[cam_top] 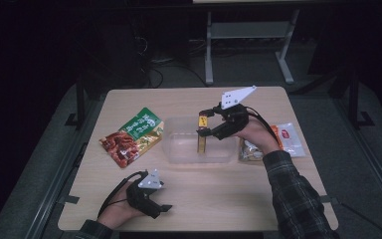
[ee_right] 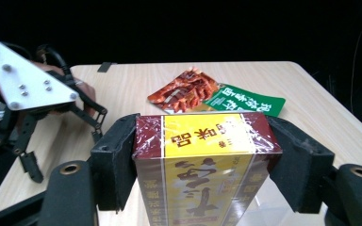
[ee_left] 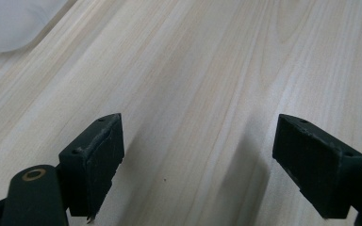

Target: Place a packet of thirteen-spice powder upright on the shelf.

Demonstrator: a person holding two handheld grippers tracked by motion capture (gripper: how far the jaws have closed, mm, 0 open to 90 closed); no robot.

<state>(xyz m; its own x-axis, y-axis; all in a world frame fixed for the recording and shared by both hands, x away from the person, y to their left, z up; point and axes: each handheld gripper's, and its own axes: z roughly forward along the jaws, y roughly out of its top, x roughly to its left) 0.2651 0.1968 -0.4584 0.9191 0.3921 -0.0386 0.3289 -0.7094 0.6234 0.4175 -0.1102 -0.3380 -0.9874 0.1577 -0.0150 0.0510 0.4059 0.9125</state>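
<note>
My right gripper [cam_top: 202, 125] is shut on a yellow and dark red box [cam_top: 201, 139], which hangs upright over a clear plastic container [cam_top: 179, 147] at the table's middle. In the right gripper view the box [ee_right: 202, 160] sits squarely between the two black pads [ee_right: 115, 162], wrapped in glossy film. My left gripper [cam_top: 165, 208] rests near the front left edge of the table, jaws open. The left gripper view has its pads [ee_left: 96, 162] wide apart over bare wood, nothing between them.
A green and red snack packet [cam_top: 132, 137] lies left of the container, also in the right gripper view [ee_right: 214, 94]. Two more packets, a tan packet [cam_top: 251, 152] and a red-and-white packet [cam_top: 288, 138], lie right of the container. A corner of the container [ee_left: 14, 21] shows at top left in the left gripper view.
</note>
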